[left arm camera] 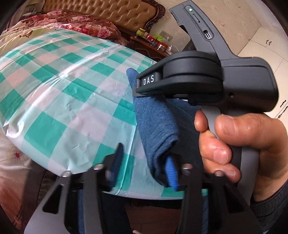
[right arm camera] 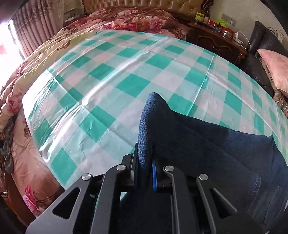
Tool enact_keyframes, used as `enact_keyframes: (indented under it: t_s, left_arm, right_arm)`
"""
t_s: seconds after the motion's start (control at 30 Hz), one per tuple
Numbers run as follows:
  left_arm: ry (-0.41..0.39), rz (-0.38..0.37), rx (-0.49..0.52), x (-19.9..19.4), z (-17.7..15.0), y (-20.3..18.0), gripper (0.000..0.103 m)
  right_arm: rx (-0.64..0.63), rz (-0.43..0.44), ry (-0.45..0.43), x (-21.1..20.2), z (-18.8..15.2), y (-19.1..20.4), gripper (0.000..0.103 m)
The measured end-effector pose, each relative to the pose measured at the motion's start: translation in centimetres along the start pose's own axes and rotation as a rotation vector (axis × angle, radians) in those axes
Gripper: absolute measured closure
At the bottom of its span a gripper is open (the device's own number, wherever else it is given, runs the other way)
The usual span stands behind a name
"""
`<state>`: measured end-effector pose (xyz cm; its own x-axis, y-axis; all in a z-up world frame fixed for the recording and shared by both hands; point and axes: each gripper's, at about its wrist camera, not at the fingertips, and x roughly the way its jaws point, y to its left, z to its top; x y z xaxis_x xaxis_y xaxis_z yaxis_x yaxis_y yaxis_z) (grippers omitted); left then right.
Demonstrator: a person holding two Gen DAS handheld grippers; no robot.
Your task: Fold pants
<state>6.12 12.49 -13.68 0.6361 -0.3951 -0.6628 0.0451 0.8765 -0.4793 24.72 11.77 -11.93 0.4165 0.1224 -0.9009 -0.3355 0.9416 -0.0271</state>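
The blue pants (left arm camera: pixel 158 124) hang over the near right edge of the green-and-white checked cloth (left arm camera: pixel 59 93). My left gripper (left arm camera: pixel 144 167) is open, its fingers wide apart; the right finger (left arm camera: pixel 171 172) touches a hanging fold of the pants. The right gripper (left arm camera: pixel 142 84) shows in this view, clamped on the pants' upper edge, held by a hand (left arm camera: pixel 234 144). In the right wrist view my right gripper (right arm camera: pixel 144 165) is shut on a raised fold of the pants (right arm camera: pixel 207 149), which trail to the right over the checked cloth (right arm camera: pixel 126 72).
The cloth covers a bed with a floral quilt (right arm camera: pixel 126 16) and a padded headboard (left arm camera: pixel 115 10) at the back. A dark wooden nightstand (right arm camera: pixel 216 37) with small bottles stands at the far right, next to a black chair with a pink cushion (right arm camera: pixel 273 68).
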Motion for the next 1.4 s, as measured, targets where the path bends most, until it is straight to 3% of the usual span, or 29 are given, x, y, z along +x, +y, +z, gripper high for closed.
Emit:
enact_keyframes:
  t_s: [0.07,0.63,0.87,1.03,1.17,1.27,1.4]
  left_arm:
    - [-0.001,0.0,0.022,0.2,0.1,-0.6,0.09]
    - [-0.083,0.035,0.202,-1.8,1.6,-6.3,0.091]
    - [-0.126,0.023,0.324,-2.9,3.0,-11.1,0.092]
    - [-0.164,-0.014,0.484,-2.8,3.7,-17.8,0.092]
    - [-0.2,-0.067,0.646,-1.6,2.9,-25.1,0.092]
    - [-0.204,-0.12,0.77,0.4,0.6,-30.9,0.092]
    - [-0.191,-0.142,0.934,5.3,-5.2,-38.2,0.092]
  right_arm:
    - [-0.001,0.001,-0.004,-0.2,-0.1,-0.2,0.092]
    - [0.079,0.039,-0.112,-5.2,0.1,-3.8,0.093]
    - [0.153,0.067,-0.199,-9.1,0.0,-8.4,0.093]
    - [0.242,0.112,-0.263,-12.9,-0.8,-14.4,0.093]
    - [0.342,0.149,-0.316,-17.2,-3.2,-22.6,0.093]
    - [0.412,0.151,-0.34,-19.7,-6.4,-28.8,0.093]
    - [0.528,0.148,-0.318,-20.3,-11.9,-36.9,0.093]
